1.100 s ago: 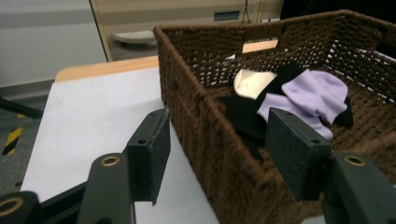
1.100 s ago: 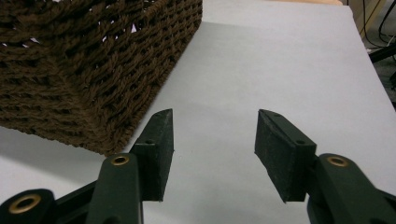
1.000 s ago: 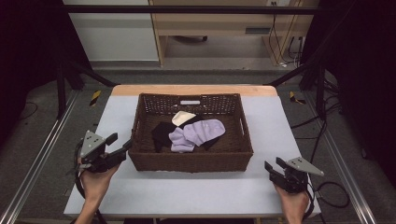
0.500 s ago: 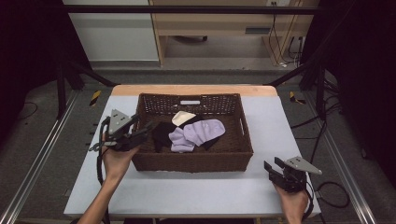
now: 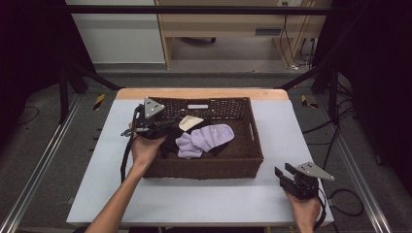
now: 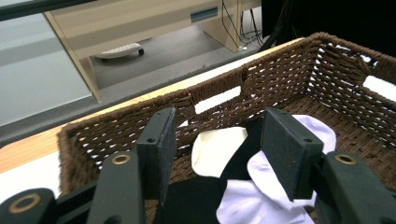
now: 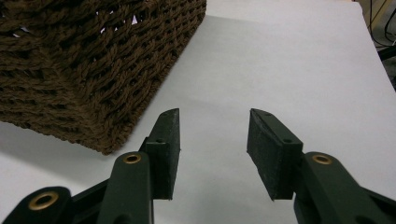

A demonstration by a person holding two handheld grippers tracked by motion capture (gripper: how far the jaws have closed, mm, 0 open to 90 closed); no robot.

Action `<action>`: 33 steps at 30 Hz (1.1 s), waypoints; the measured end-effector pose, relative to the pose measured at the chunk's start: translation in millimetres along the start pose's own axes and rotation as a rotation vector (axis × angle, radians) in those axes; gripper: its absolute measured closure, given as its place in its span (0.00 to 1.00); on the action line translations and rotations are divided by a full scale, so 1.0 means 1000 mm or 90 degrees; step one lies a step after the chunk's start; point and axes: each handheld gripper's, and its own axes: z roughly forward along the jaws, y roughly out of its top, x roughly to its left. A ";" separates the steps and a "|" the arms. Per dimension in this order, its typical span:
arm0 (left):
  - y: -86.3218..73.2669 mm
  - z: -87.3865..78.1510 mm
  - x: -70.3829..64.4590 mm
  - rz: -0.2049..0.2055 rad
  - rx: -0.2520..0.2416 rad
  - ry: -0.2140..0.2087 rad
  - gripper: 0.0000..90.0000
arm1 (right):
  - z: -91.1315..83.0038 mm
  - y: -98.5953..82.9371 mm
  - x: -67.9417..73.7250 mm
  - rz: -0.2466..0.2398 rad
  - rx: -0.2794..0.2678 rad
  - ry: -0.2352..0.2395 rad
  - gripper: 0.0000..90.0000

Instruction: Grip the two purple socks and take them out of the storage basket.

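Observation:
A brown woven basket [image 5: 243, 165] stands mid-table and holds a lilac sock [image 5: 206, 138], a cream sock [image 5: 190, 122] and a black sock [image 5: 169, 144]. My left gripper [image 5: 171, 125] hangs open over the basket's left part, its jaws above the socks. In the left gripper view my left gripper [image 6: 215, 144] frames the cream sock [image 6: 215, 150], the black sock [image 6: 196, 200] and the lilac sock [image 6: 261, 196], with nothing held. My right gripper [image 5: 283, 171] rests open near the table's front right corner. In the right gripper view my right gripper [image 7: 212, 140] is empty, beside the basket's corner [image 7: 93, 70].
The white table top [image 5: 204, 199] has bare room in front of the basket and along its right side [image 7: 280, 60]. A wooden strip [image 5: 204, 93] edges the far side. Metal rails [image 5: 39, 165] flank the table, and a wooden cabinet [image 5: 228, 24] stands beyond.
My left gripper has risen from the table's front left and moved forward and right, over the basket's left rim and above the socks. The right gripper has stayed put.

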 end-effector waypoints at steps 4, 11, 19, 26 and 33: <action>-0.001 0.017 0.000 0.004 0.013 0.000 0.52 | 0.000 0.001 0.000 0.008 0.001 -0.001 0.60; -0.006 0.043 0.000 0.019 0.048 -0.010 0.57 | 0.000 0.001 0.000 0.007 -0.001 -0.001 0.60; -0.013 0.065 0.001 0.008 0.101 -0.057 0.60 | 0.001 0.001 0.000 0.002 -0.003 -0.001 0.60; -0.021 0.078 -0.007 0.046 0.171 -0.090 0.59 | 0.002 0.000 0.001 -0.001 0.000 -0.001 0.60; -0.026 0.086 -0.016 0.105 0.222 -0.096 0.64 | 0.003 0.000 0.002 -0.003 0.005 0.002 0.60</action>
